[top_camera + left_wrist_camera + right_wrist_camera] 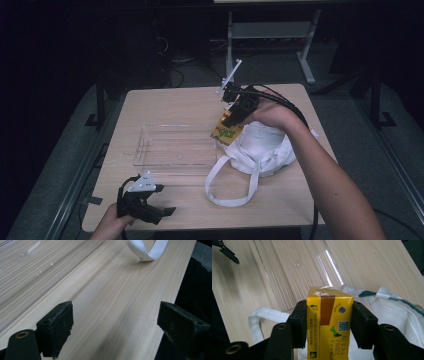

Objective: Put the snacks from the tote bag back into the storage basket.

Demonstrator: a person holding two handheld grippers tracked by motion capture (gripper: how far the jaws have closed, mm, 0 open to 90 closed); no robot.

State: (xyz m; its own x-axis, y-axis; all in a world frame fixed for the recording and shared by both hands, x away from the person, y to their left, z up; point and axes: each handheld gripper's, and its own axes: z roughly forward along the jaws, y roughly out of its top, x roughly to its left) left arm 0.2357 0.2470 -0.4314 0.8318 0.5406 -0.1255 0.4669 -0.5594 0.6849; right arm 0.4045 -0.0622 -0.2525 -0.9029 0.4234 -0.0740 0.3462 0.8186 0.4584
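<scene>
Yellow drink carton [329,322] sits clamped between the jaws of the right gripper [231,120], held by its two narrow sides with its long axis running along the jaws, the sealed top end pointing away from the hand. In the high view the carton [227,131] hangs at centre frame, just above the opening of the white cloth bag [260,147] and right at the near-right corner of the clear plastic tray [175,145]. The tray lies directly to the left of the carton in that view, so a short move leftward and down would probably bring it inside; the tray's low right wall is the one edge to clear.

Left gripper [145,205] rests low in the lower left of the frame, on the table [280,200], well apart from the carton; its jaws stand wide apart over bare wood with nothing between them. The bag's looped strap [227,192] trails toward the front edge, between the two hands. The tray holds nothing, so there is open room across its whole floor.
</scene>
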